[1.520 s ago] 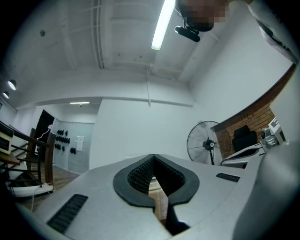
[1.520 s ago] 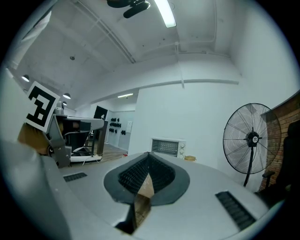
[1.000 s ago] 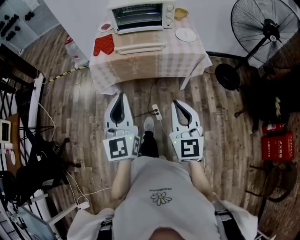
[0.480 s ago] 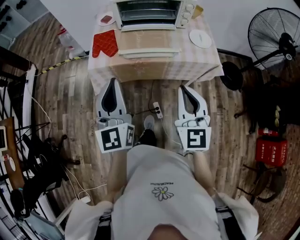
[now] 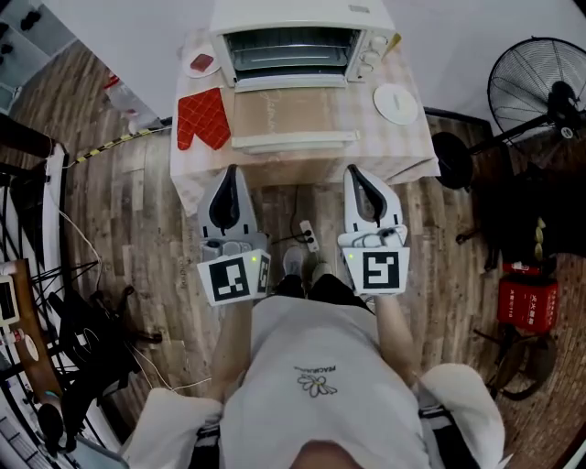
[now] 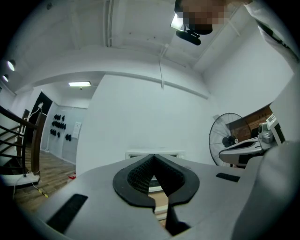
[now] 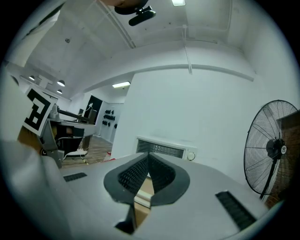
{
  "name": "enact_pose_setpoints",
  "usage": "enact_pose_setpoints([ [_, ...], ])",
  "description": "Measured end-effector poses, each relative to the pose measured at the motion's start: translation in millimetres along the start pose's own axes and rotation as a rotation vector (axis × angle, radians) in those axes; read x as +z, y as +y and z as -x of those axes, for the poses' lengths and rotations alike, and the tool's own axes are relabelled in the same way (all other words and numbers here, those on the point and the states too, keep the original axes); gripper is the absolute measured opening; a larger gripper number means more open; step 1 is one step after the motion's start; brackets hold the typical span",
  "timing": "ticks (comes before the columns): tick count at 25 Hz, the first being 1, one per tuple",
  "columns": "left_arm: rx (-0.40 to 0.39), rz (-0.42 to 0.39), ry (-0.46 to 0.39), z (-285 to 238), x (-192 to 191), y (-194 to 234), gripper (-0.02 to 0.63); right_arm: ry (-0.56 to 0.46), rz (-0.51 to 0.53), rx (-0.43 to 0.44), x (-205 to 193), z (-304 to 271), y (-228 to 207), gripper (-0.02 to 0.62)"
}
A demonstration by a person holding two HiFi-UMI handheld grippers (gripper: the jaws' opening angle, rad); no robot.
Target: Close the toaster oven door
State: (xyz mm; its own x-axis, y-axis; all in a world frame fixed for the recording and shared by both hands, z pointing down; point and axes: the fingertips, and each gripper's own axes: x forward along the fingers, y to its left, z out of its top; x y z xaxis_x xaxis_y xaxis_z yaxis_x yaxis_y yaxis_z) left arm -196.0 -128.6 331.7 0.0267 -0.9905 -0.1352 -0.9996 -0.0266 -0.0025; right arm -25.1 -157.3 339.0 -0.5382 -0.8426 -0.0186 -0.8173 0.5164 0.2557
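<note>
The toaster oven [image 5: 291, 27] stands at the back of the cloth-covered bench [image 5: 407, 137]. Its door [image 5: 291, 112] is fully open, lying flat toward the person, with a pale handle [image 5: 295, 139] running along its near edge. A red oven mitt [image 5: 203, 119] lies just beside the door on the left, and a white plate [image 5: 396, 103] sits to the right.

The left tool [image 5: 232, 179] and right tool [image 5: 357, 176] hover in front of the bench, short of the door. On each, the 2 jaws are pressed together at the tips with nothing between them.

The door looks like a rigid, hinged panel of glass and metal: light to swing, but likely to clatter or jolt the oven if slammed. The handle bar is probably the best contact point. A closed tool tip slid under it could lift the door up and back, while the smooth glass face would likely let a tip slip. The oven itself seems light enough to shift on the cloth, so a slow, steady push suits it.
</note>
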Motion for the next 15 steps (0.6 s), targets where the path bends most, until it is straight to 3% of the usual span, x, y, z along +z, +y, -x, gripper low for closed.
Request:
enact_pose_setpoints([
  [15, 0.032, 0.040, 0.013, -23, -9, -22, 0.017, -0.015, -0.060, 0.010, -8, -15, -26, 0.009],
])
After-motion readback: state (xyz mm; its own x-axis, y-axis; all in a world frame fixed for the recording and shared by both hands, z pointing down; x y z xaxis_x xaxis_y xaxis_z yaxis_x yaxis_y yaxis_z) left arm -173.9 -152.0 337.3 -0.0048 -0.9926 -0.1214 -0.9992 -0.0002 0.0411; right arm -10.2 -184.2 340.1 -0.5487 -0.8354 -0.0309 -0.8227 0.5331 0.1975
